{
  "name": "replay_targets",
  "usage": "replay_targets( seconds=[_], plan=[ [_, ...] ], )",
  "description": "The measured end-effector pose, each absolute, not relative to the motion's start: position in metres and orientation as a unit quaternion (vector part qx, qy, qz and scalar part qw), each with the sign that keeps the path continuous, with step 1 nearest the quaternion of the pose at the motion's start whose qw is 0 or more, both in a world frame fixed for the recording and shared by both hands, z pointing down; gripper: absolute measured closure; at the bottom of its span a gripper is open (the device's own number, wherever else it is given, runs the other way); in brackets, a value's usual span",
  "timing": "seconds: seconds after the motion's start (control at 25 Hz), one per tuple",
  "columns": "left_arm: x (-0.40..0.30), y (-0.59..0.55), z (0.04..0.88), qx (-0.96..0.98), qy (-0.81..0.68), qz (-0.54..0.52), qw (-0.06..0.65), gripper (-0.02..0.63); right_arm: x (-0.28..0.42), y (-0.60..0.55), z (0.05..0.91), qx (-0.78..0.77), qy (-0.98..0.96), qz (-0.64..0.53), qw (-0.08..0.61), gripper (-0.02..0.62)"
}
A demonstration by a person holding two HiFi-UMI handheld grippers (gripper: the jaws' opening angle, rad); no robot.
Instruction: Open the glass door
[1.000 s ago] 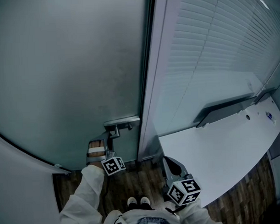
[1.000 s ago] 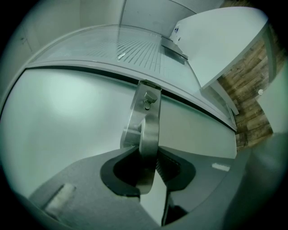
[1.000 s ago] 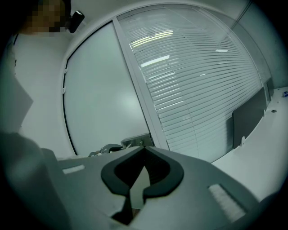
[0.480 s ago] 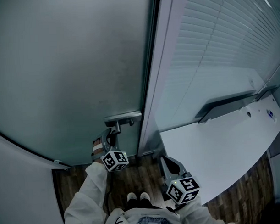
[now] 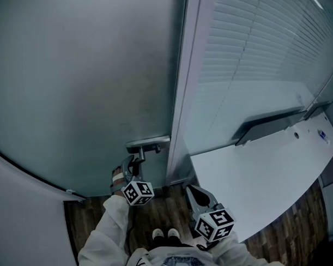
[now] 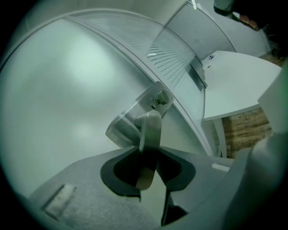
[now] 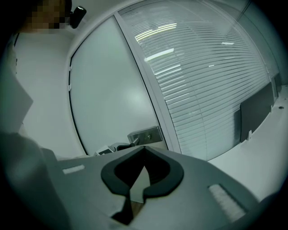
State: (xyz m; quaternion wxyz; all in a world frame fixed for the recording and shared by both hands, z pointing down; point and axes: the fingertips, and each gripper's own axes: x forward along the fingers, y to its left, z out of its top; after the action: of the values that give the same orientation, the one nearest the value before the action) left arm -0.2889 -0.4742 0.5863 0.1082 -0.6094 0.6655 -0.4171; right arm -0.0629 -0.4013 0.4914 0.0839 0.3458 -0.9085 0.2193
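Two grippers in view, only one at work. Pinching the lever handle (image 6: pixel 150 129) with the left gripper (image 5: pixel 132 164), pads pressed on both flanks of the bar, at about 7 o'clock in the head view, just below the lock plate (image 5: pixel 150 141). Hanging idle with the right gripper (image 5: pixel 193 192) at 5 o'clock, jaws pressed together at the tips and empty.

Judged as the unlatching step: lever gripped, glass door (image 5: pixel 83 78) seemingly not yet swung, lying close along the frame (image 5: pixel 183 102) from 12 down to 6 o'clock. Found across the head view from 8 to 12 o'clock, all frosted pane.

Next, probably: keep the lever firmly clamped and pressed down, then swing the door about its hinges without letting the smooth metal slide out of the pads. Cannot tell which way it swings.

As to the lever in the left gripper view: lying lengthwise from 12 to 6 o'clock, pivoting at 12 by the plate, pointing its free end to 6, into the claw's throat.
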Motion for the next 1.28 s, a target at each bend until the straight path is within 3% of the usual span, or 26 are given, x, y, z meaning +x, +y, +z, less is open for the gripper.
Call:
replay_targets(
  seconds=[0.48,0.84,1.28],
  plan=[
    [-0.275,-0.433,0.598,-0.595,0.649,-0.462,0.111,0.517,-0.046,-0.384,0.503,0.339,-0.912,0.220,0.077,0.589],
    [-0.269,-0.398,0.558,-0.531,0.595,-0.572,0.193,0.497,-0.030,-0.370,0.485,0.333,-0.913,0.227,0.064,0.589],
    [-0.262,-0.364,0.556,-0.534,0.591,-0.574,0.191,0.469,-0.006,-0.337,0.486,0.354,-0.905,0.230,0.060,0.589]
  ],
)
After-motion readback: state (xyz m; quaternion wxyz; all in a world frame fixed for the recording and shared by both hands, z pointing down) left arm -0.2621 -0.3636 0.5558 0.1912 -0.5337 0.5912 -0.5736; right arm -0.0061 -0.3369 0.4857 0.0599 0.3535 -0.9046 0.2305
